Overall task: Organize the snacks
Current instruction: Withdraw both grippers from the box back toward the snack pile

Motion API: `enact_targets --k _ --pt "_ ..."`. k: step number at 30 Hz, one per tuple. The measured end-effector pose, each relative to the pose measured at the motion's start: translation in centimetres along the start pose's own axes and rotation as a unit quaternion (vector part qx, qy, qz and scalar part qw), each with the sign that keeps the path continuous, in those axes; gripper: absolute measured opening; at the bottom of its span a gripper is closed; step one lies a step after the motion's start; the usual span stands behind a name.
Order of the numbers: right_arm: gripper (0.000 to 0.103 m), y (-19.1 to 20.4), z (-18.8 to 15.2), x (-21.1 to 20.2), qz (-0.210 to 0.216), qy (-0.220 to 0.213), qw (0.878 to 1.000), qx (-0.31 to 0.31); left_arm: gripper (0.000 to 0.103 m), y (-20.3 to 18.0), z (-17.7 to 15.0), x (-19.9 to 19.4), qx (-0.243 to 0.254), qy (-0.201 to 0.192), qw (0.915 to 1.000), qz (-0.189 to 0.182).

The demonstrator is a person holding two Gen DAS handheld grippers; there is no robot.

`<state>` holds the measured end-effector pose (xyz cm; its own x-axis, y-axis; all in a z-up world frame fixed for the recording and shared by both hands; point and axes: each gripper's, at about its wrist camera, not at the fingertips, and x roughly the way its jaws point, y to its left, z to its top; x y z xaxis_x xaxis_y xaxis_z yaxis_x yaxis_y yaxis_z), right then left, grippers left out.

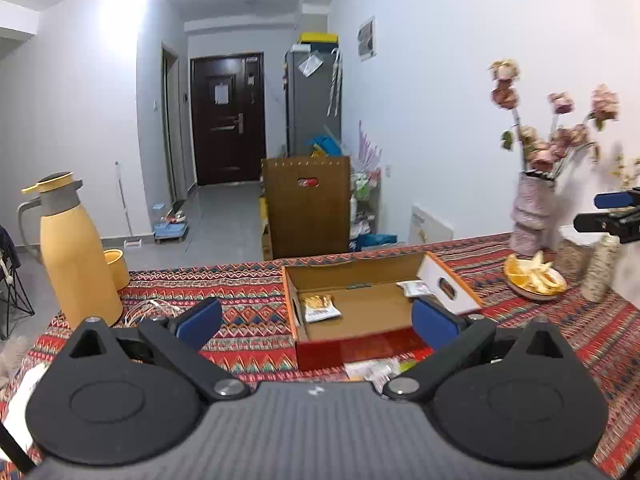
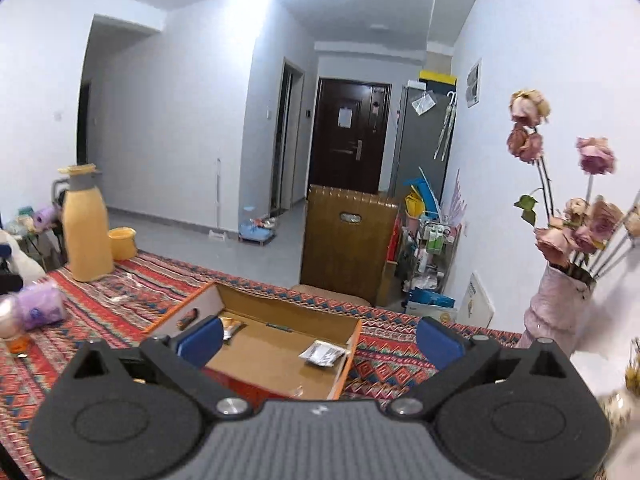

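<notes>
Above the cardboard box [image 1: 360,312], both grippers' jaws stand spread wide, nothing between them

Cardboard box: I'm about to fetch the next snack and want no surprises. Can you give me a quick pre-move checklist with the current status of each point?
1. Left tongs open and empty: ok.
2. Right tongs open and empty: ok.
3. Cardboard box open, floor free for more: ok.
4. Two packets inside, gold packet at one end, white packet at the other: ok.
5. Loose packets on the cloth in front of the box, partly hidden by the tongs: count cannot tell.
6. Fruit plate clear of the box: ok.
</notes>
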<state>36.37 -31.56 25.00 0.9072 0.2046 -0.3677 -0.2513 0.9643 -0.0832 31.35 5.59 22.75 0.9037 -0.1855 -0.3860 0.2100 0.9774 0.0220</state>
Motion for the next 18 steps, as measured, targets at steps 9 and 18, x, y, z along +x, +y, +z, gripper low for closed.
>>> enact_targets --k 9,18 --pt "0.103 3.0 -7.7 -9.2 0.041 -0.033 0.998 0.018 0.103 -0.1 -9.5 -7.4 -0.059 -0.011 0.9978 -0.029" --pt "0.103 4.7 -16.1 -11.8 0.046 -0.020 0.997 0.065 0.103 -1.3 -16.2 -8.2 -0.090 0.015 0.9957 0.010"
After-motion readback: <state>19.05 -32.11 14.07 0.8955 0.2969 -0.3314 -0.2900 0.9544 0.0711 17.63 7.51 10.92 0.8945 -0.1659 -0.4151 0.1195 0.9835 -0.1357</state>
